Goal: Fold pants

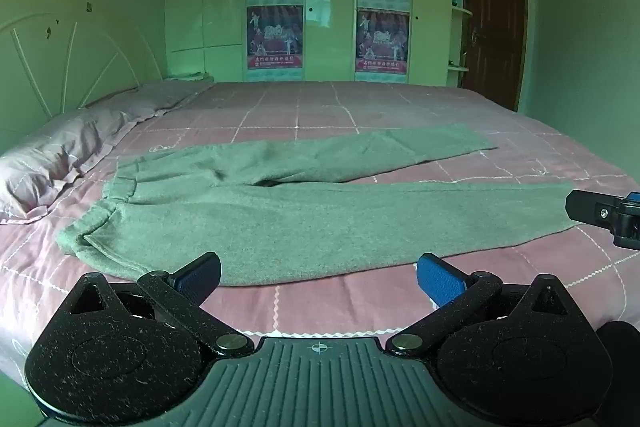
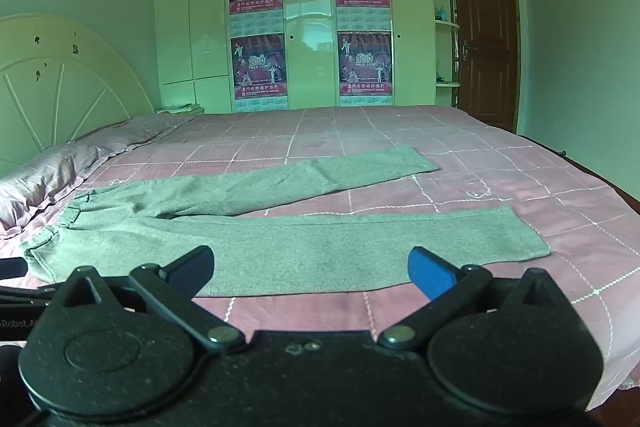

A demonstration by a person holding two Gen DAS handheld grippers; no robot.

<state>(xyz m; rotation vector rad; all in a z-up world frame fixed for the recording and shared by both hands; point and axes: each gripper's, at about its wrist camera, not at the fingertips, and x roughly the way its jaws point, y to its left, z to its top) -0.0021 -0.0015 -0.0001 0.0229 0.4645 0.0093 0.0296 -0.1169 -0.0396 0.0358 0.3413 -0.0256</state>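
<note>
Hovering tilted slightly down over the bed (image 1: 320, 307), left claw (image 1: 318, 277) and right claw (image 2: 310, 269) both spread wide, empty, near the grey pants (image 1: 280, 219).

Fuzzy matt pants (image 1: 304, 215), glossy wardrobe (image 1: 328, 7)
</note>
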